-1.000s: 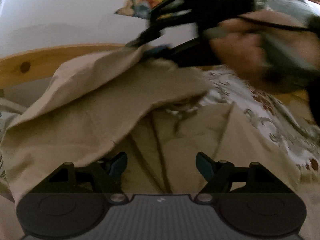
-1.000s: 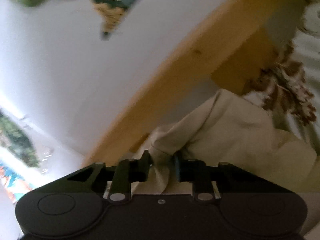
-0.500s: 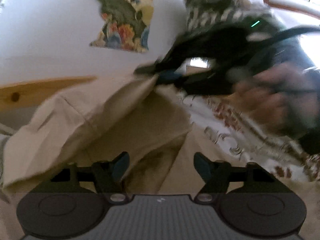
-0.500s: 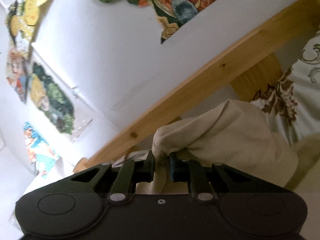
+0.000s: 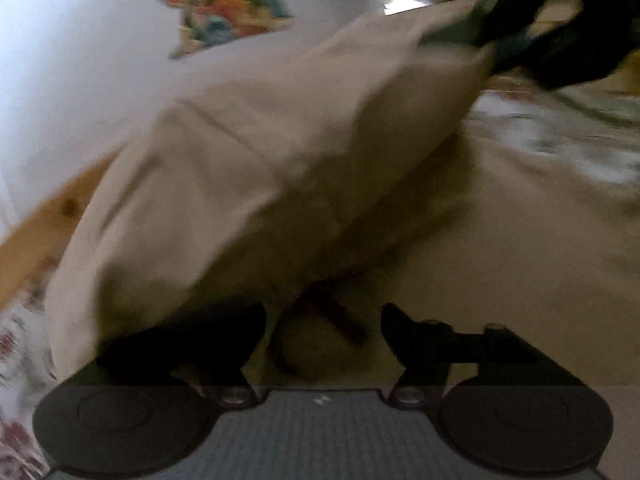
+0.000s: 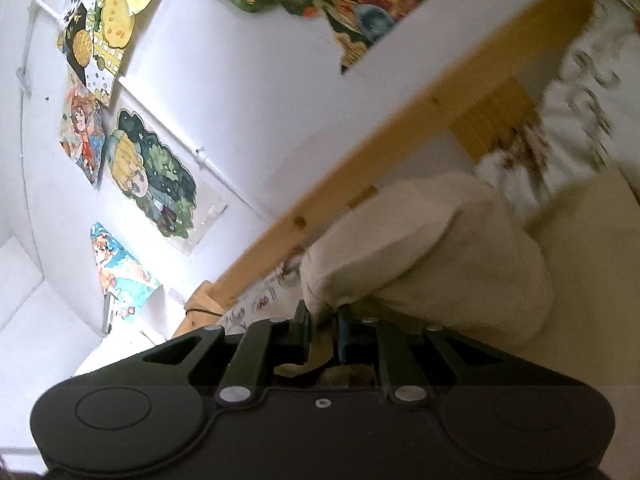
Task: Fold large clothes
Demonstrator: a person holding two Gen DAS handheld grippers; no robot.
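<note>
Mid-fold: right tool (image 6: 323, 330) pinches a corner of the beige garment (image 5: 260, 168), lifting it over the part lying on the bed (image 5: 560, 132); left tool (image 5: 323, 332) spread, empty; next, probably lay the flap flat.

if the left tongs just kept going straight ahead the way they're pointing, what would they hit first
Most likely the beige garment. The left tongs are open, and the raised fold, held up by the right tongs, hangs right ahead, already draping over the left finger. The picture is blurred, so depth is uncertain.
</note>
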